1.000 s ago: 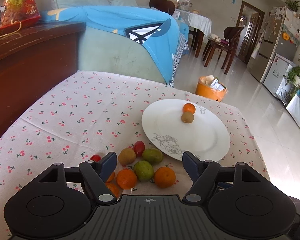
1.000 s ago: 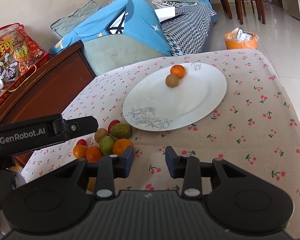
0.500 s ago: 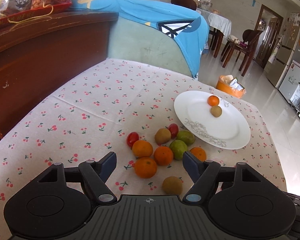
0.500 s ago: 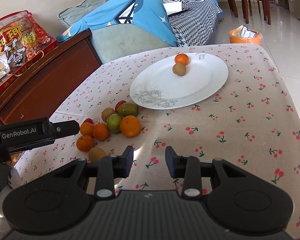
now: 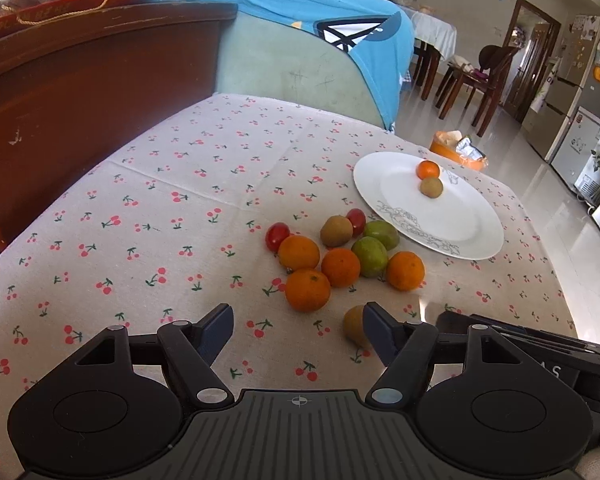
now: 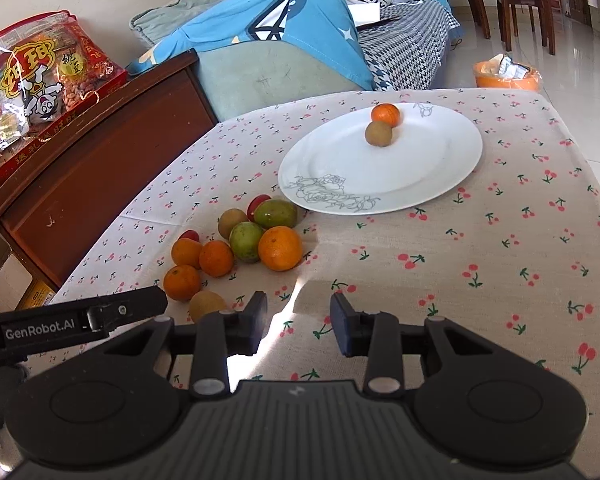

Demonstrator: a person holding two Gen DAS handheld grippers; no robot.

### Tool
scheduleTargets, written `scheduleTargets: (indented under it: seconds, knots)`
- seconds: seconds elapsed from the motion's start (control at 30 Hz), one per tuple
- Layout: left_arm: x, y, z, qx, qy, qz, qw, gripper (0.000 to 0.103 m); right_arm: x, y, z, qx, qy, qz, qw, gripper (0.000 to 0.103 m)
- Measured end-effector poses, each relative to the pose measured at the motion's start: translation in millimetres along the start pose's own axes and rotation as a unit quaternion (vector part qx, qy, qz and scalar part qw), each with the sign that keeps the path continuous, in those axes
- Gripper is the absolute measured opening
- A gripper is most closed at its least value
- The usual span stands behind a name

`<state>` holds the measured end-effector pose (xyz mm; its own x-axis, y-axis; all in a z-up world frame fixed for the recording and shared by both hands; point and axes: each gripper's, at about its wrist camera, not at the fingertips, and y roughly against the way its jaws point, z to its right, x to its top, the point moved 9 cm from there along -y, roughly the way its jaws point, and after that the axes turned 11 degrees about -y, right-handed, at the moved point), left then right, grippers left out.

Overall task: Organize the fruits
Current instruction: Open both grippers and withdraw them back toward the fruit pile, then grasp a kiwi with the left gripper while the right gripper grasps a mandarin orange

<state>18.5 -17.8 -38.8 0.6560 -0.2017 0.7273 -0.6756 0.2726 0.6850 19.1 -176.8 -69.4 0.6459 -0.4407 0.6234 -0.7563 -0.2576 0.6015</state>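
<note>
You can read "GenRobot.AI" in pale letters on the black body of the left gripper [image 6: 76,322] as it shows at the lower left of your right wrist view. The red snack bag [image 6: 40,88] on the wooden cabinet [image 6: 100,168] carries large yellow Chinese characters and a cartoon dog; the smaller print there is too fine to read. In your left wrist view, only a partial "AS" shows on the right gripper [image 5: 556,368].
</note>
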Motion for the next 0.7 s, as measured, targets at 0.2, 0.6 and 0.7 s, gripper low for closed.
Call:
scheduleTargets:
  seconds: [0.2, 0.6, 0.7]
  knots:
    - [-3.4, -7.5, 28.7, -0.038, -0.031, 0.003, 0.9988, 0.059, 5.9, -1.6, 0.6, -0.003, 0.012, 0.009, 1.000, 0.036]
    - [-6.0, -28.2, 49.5, -0.043, -0.064, 0.006, 0.9970, 0.033, 16.1, -4.5, 4.2, 0.006, 0.009, 0.015, 1.000, 0.036]
    - [-5.4, -31.2, 48.6, -0.042, -0.060, 0.007, 0.9973, 0.033, 17.3, -8.7, 0.5, 0.011, 0.014, 0.014, 1.000, 0.036]
